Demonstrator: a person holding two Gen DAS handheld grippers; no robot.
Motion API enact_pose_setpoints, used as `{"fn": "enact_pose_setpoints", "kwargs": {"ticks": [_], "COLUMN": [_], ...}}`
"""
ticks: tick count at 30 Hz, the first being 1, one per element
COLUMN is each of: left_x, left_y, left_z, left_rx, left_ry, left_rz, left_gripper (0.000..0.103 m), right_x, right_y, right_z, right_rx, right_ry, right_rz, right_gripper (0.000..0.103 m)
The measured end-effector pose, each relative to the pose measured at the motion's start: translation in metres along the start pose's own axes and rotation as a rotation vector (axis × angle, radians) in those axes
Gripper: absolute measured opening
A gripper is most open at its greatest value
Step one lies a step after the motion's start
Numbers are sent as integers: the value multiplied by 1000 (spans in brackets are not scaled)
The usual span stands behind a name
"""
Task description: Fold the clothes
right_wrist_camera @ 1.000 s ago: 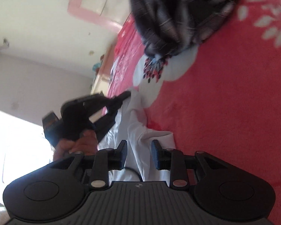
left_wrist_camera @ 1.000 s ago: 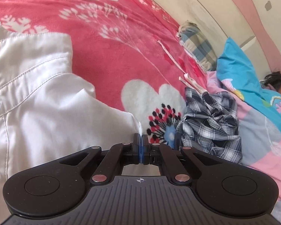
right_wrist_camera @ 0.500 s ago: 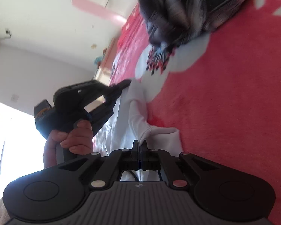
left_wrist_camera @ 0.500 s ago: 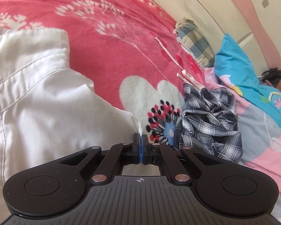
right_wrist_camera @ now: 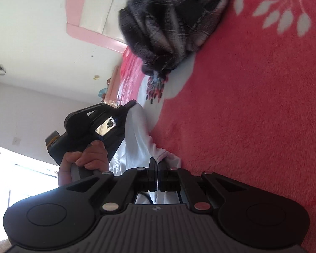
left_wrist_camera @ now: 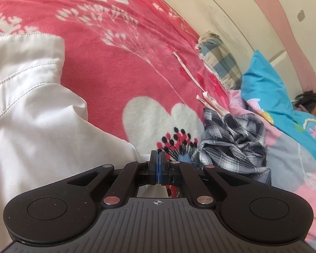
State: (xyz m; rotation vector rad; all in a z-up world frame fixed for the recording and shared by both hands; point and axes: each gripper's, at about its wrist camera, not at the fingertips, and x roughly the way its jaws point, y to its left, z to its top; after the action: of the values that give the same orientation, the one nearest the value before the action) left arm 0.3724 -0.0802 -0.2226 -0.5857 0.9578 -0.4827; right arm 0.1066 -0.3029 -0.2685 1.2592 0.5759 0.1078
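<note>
The right gripper has snapped together in the last second: a second ago its jaws stood apart, now they pinch the near edge of the white shirt. The left gripper, seen at 9 o'clock in the right view, stays clamped on another corner of that shirt, jaws together on the cloth. So both ends of one edge are now held, and that looks like the set-up for lifting or carrying a fold across. The shirt lies spread on the pink floral blanket, mostly toward 9 o'clock of the left view. A crumpled plaid shirt waits at 3 o'clock, apart from the white one.
</note>
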Motion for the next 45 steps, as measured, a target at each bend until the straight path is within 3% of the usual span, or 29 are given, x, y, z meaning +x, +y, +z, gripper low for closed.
{"fn": "enact_pose_setpoints", "kwargs": {"ticks": [2, 4, 6, 9, 14, 18, 22, 27, 31, 34, 37, 41, 45], "left_x": [3, 3, 1, -11, -61, -140, -247, -351, -368, -343, -315, -294, -305], "left_y": [5, 5, 5, -6, -27, -46, -57, -44, -16, 9, 30, 62, 75], "left_z": [4, 8, 12, 18, 33, 42, 32, -20, -89, -145, -193, -232, -241], "left_rx": [-66, -108, -148, -116, -104, -35, 41, 124, 224, 274, 360, 393, 407], "left_ry": [16, 50, 84, 93, 100, 58, -17, -40, -6, 66, 95, 171, 135], "left_rz": [2, 13, 25, 47, 52, 38, 51, 213, 362, 450, 477, 521, 521], "left_gripper": [5, 42, 47, 55, 58, 62, 68, 77, 77, 73, 67, 63, 68], "right_x": [-1, 0, 0, 0, 0, -6, -16, -30, -31, -22, -9, 18, 45], "right_y": [-3, -3, -2, 2, 13, 23, 38, 91, 141, 174, 191, 184, 150], "right_z": [1, 2, 3, 4, 6, 9, 14, 1, -30, -74, -122, -170, -207], "right_rx": [6, 12, 14, 1, -36, -42, -53, -272, -518, -800, -1024, -1178, -1283], "right_ry": [-3, -3, -6, -13, -32, -61, -96, -103, 74, 289, 443, 540, 654], "right_rz": [10, 20, 25, 21, -12, -73, -135, -196, -152, -143, -168, -218, -320], "right_gripper": [1, 4, 13, 23, 35, 45, 45, 44, 35, 26, 21, 18, 17]}}
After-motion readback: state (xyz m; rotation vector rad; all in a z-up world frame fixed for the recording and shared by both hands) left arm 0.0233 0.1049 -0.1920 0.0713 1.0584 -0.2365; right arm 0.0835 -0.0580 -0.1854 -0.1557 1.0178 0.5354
